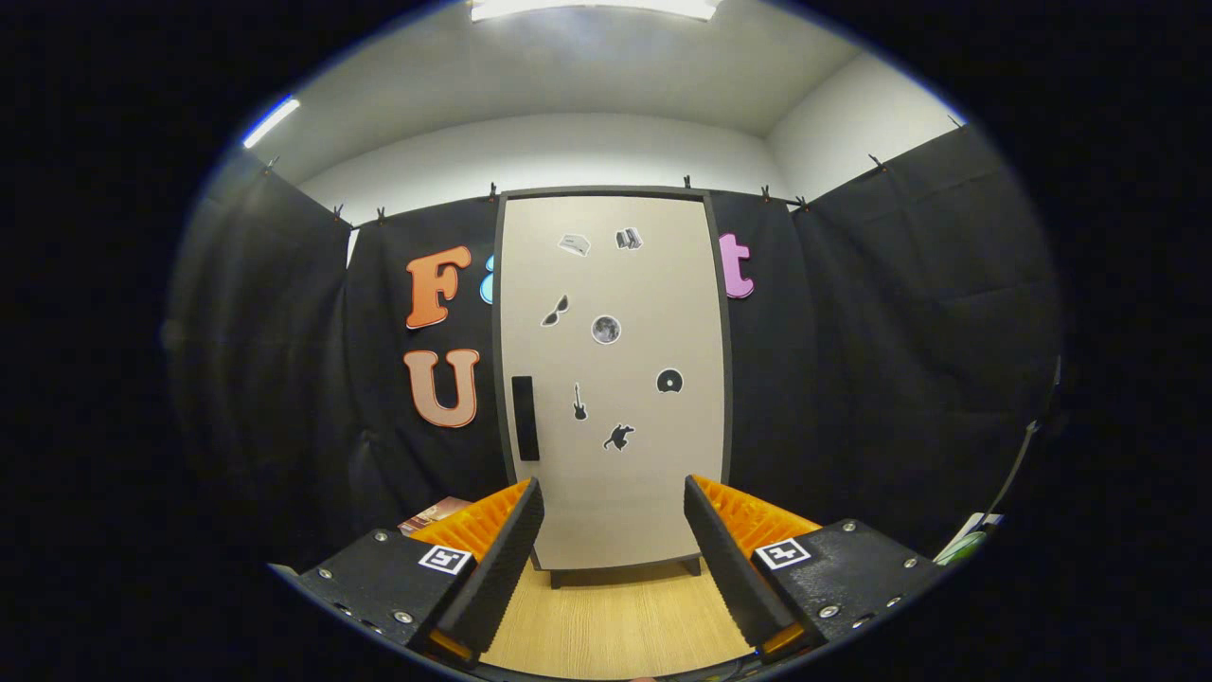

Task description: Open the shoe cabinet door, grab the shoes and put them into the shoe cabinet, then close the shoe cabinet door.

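Nothing of the job looks done yet, as far as I can judge from here; the shoe cabinet (614, 379) stands upright against the black cloth, dead ahead at twelve o'clock from the tongs (614, 511), and its door (653, 284) is flat shut within its dark frame. The tongs are spread wide with nothing between them, and well short of the cabinet; the wooden floor (615, 616) lies between. The dark handle (525, 418) sits low on the door at about eleven o'clock from the tongs, so that is where the first reach would go (my reading, not a thing seen). A scatter of small stickers (606, 329) dots the door. At about nine o'clock of the left finger something reddish (434, 514) lies low by the cabinet's foot; I cannot tell whether it is a shoe. Left to do: opening, fetching the shoes, stowing, closing.
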A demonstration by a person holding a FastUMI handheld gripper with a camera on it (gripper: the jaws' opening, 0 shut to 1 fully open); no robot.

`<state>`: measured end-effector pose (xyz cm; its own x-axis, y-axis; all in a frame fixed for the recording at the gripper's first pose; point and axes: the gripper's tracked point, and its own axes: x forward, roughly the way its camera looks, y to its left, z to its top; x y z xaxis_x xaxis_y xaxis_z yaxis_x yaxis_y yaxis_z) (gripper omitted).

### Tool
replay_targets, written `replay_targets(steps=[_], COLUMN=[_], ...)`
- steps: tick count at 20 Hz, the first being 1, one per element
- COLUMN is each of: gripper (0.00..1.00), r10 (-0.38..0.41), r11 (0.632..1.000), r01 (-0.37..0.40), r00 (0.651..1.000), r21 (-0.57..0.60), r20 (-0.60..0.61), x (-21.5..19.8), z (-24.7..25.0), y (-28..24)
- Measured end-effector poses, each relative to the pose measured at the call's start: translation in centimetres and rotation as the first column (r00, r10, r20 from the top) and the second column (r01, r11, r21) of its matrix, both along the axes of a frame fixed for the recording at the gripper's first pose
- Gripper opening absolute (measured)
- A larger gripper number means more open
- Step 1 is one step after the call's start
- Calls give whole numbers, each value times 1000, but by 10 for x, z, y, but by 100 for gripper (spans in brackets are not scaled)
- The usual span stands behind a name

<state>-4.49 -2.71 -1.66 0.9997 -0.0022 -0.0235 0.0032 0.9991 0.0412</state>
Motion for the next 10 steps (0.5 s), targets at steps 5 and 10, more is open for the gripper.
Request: replay_targets(steps=[5,10], gripper=[93,93], r10=[9,15], r11=[1000,1000], r01=[-9,-15], r00=[1000,1000], r21=[-1,-1], r20=[0,-1], x=[2,2], z=[0,-1], y=[-1,-1])
